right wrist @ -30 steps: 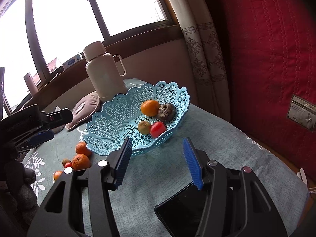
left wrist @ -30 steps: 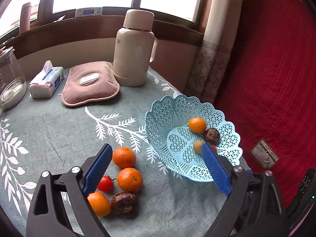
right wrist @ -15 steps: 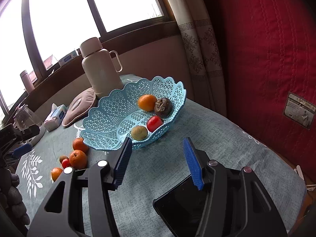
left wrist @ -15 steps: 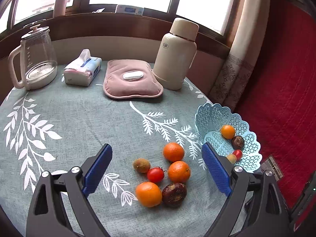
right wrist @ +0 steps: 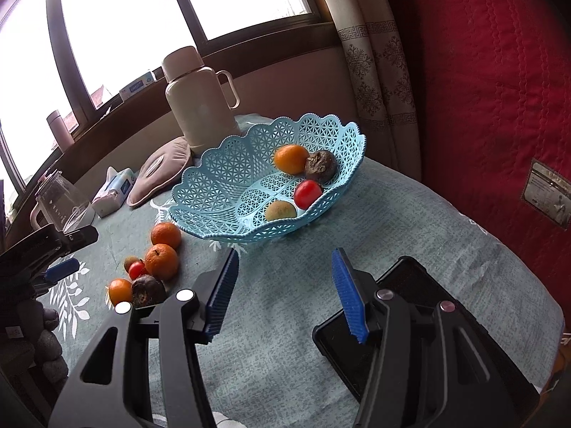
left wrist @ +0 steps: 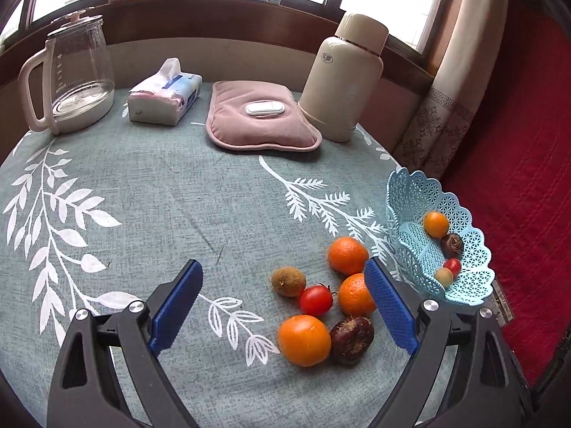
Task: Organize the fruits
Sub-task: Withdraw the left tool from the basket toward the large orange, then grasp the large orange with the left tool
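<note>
A light blue lattice basket stands at the table's right edge and holds an orange, a dark passion fruit, a red tomato and a kiwi. Loose on the cloth lie three oranges, a tomato, a kiwi and a dark passion fruit. My left gripper is open and empty above the loose fruit; it also shows at the left of the right wrist view. My right gripper is open and empty in front of the basket.
At the back stand a glass kettle, a tissue pack, a pink pad and a cream thermos. A black phone lies under my right gripper. A red quilted surface rises to the right.
My left gripper has swung left away from the basket and now looks down on the loose fruit. My right gripper has shifted slightly, so the basket looks a little closer.
</note>
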Demonstrator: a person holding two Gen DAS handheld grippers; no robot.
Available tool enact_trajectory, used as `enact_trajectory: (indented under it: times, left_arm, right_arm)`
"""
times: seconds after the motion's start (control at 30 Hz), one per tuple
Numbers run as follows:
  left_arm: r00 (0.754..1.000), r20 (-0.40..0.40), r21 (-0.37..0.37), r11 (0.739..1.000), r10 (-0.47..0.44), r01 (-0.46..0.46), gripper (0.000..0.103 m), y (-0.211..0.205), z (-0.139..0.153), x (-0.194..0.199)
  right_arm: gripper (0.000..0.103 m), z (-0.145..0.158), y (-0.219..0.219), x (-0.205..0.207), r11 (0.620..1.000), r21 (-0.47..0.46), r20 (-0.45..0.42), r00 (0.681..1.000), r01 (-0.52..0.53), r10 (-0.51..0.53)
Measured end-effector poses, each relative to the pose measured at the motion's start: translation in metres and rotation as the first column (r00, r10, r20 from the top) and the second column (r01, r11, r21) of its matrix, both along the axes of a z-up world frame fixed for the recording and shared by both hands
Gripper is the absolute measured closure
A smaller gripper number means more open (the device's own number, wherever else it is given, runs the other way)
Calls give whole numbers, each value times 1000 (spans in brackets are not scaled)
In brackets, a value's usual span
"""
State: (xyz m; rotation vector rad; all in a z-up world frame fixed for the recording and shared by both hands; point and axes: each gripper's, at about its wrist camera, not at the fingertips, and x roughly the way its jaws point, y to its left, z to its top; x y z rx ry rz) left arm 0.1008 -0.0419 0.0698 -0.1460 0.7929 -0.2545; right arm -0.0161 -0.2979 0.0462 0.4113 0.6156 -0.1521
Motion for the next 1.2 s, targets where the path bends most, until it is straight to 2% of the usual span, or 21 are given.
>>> enact_trajectory:
  times: [0.33,0.5,0.73,0.8,0.9,1.0,1.1,1.2]
  left_arm:
    - [994,-60,63,994,-89,93,12,-32,-21,28]
    - [987,-64,93,984,-148,153,13,-56,-24,37]
    - [971,-99,140,963,-217,229,44,-84,-37,49]
    - [970,-108,143,962,-220,234,46,-87,-40,53]
    - [966,-128,145,959,-226,244,56,-89,-45,57]
    - [961,-131,129,957,-244,260,63,-91,-48,58]
    - [964,-118,125,959,-240,254,63,-91,-48,56]
    - [966,-118,80,967,-232,242,63,-82,-48,55]
  right_arm:
    - [47,-3,4,1,1000,13,-8,1000,-20,21]
    - [47,-5,2,4,999,29,-13,999,-29,29]
    - [47,-7,0,4,998,45,-14,999,-41,42]
    - [47,-7,0,5,998,48,-16,999,-44,44]
    - [47,-8,0,5,998,49,-19,999,-47,48]
    - [47,-8,1,7,998,44,-25,998,-52,53]
    - [47,-8,3,8,998,37,-31,998,-58,59]
    - [47,-9,4,9,998,33,-36,997,-61,63]
